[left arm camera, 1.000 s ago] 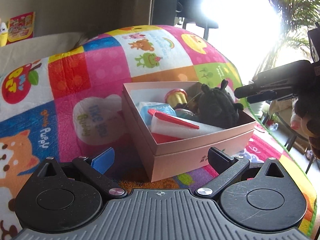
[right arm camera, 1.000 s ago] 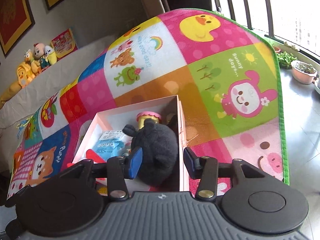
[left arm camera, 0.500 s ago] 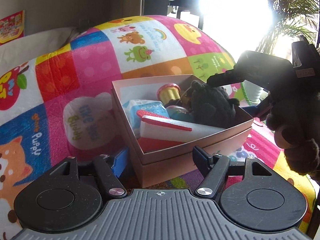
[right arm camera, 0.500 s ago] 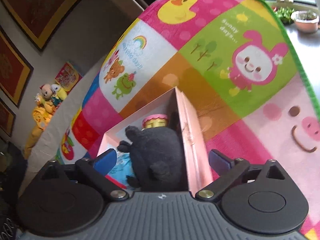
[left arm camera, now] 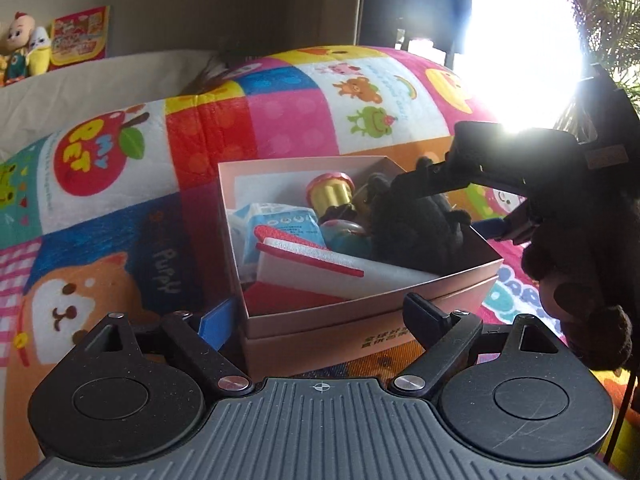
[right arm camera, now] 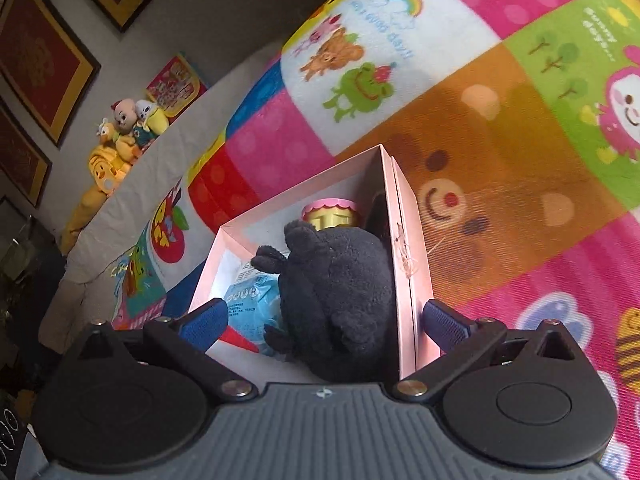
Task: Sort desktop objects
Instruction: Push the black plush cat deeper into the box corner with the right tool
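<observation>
A pink box (left arm camera: pixel 360 320) (right arm camera: pixel 404 280) stands on a colourful play mat (left arm camera: pixel 280 120). It holds a black plush toy (left arm camera: pixel 412 232) (right arm camera: pixel 340 292), a blue packet (left arm camera: pixel 280 228) (right arm camera: pixel 248 300), a yellow jar with a pink lid (left arm camera: pixel 330 192) (right arm camera: pixel 330 214), a white and red foam piece (left arm camera: pixel 320 268) and a teal item (left arm camera: pixel 346 240). My left gripper (left arm camera: pixel 320 320) is open, its fingers on either side of the box's near corner. My right gripper (right arm camera: pixel 324 320) is open above the plush and the box's right wall; it shows in the left wrist view (left arm camera: pixel 480 184).
A beige sofa (left arm camera: pixel 80 92) borders the mat at the back, with plush toys (right arm camera: pixel 120 120) and a red booklet (left arm camera: pixel 80 36) on it. Framed pictures (right arm camera: pixel 36 60) hang on the wall. A bright window and a plant (left arm camera: pixel 600 20) are at the right.
My right gripper has opened wider and tilted down over the box, letting go of the black plush, which now lies in the box. My left gripper has closed in on the box's corner.
</observation>
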{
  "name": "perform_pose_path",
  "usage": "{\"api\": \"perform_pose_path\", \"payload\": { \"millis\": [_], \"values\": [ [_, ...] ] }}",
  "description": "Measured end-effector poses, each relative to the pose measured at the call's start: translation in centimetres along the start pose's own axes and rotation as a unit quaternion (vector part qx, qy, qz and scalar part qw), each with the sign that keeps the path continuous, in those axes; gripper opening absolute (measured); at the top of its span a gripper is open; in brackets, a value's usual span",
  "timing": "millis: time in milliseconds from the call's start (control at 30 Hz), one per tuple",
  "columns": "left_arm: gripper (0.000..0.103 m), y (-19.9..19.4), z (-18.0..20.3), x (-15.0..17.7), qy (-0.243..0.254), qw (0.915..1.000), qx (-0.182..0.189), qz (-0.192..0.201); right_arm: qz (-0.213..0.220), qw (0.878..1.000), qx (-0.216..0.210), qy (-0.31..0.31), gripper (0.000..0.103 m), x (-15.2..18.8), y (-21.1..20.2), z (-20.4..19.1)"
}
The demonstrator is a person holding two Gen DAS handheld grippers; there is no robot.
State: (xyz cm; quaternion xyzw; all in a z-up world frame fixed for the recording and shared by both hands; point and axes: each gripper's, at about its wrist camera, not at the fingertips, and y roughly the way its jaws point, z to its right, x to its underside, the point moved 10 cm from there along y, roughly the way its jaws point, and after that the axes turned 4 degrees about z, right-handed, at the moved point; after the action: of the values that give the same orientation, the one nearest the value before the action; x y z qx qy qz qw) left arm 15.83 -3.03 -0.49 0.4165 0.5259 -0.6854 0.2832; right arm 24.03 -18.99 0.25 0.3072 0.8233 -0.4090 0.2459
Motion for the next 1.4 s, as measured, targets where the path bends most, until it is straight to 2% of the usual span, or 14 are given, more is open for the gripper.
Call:
{"api": "perform_pose_path", "payload": {
  "millis": [100, 233, 267, 333, 433, 533, 700, 833, 967, 1067, 1133, 1167, 1267, 1400],
  "values": [
    [0.093, -1.8, -0.2, -0.9, 0.028, 0.9992, -0.003, 0.029, 0.001, 1.0, -0.003, -0.015, 0.103, -0.7, 0.6, -1.0],
    [0.093, -2.6, -0.5, -2.7, 0.044, 0.9969, -0.02, 0.061, 0.066, 0.995, 0.025, -0.064, 0.099, -3.6, -1.6, -2.1],
    [0.093, -2.5, -0.4, -2.9, 0.041, 0.997, -0.02, 0.063, 0.085, 0.991, 0.045, -0.092, 0.092, -4.4, -2.0, -2.4],
    [0.093, -2.0, -0.1, -3.0, 0.038, 0.9973, -0.016, 0.061, 0.092, 0.981, 0.07, -0.156, 0.046, -5.0, -1.7, -3.5],
    [0.093, -1.6, 0.4, -2.2, 0.04, 0.9979, -0.008, 0.051, 0.052, 0.978, 0.063, -0.191, 0.036, -3.8, 0.0, -4.7],
    [0.092, -1.9, 0.2, -1.4, 0.041, 0.9981, -0.006, 0.046, 0.029, 0.973, 0.077, -0.217, 0.036, -2.1, 1.7, -4.9],
    [0.093, -2.5, -1.1, -1.4, 0.02, 0.9986, -0.005, 0.049, 0.019, 0.961, 0.083, -0.265, 0.037, -0.4, 0.1, -4.8],
    [0.093, -2.7, -0.7, -1.2, 0.014, 0.9986, 0.004, 0.05, 0.015, 0.964, 0.082, -0.251, 0.041, -0.7, 0.1, -4.5],
    [0.095, -2.8, -0.5, 0.5, 0.013, 0.9993, 0.016, 0.03, 0.016, 0.964, 0.003, -0.265, 0.043, 0.2, -1.8, -8.4],
    [0.095, -2.6, 0.0, 1.8, 0.017, 0.9993, 0.028, 0.016, -0.042, 0.961, -0.058, -0.268, 0.043, 2.8, -1.5, -11.2],
    [0.095, -2.6, 0.3, 2.3, 0.015, 0.9992, 0.036, 0.013, -0.089, 0.953, -0.071, -0.279, 0.043, 4.8, -0.2, -12.0],
    [0.095, -2.7, 0.4, 2.5, 0.013, 0.9991, 0.039, 0.013, -0.105, 0.948, -0.063, -0.294, 0.043, 5.8, 0.5, -12.0],
    [0.095, -2.9, 0.3, 2.6, 0.011, 0.9989, 0.043, 0.016, -0.077, 0.935, 0.001, -0.347, 0.043, 6.1, 1.6, -11.6],
    [0.095, -2.9, 0.2, 2.5, 0.002, 0.9987, 0.047, 0.02, -0.056, 0.953, 0.034, -0.296, 0.043, 4.0, 2.1, -9.8]
  ]
}}
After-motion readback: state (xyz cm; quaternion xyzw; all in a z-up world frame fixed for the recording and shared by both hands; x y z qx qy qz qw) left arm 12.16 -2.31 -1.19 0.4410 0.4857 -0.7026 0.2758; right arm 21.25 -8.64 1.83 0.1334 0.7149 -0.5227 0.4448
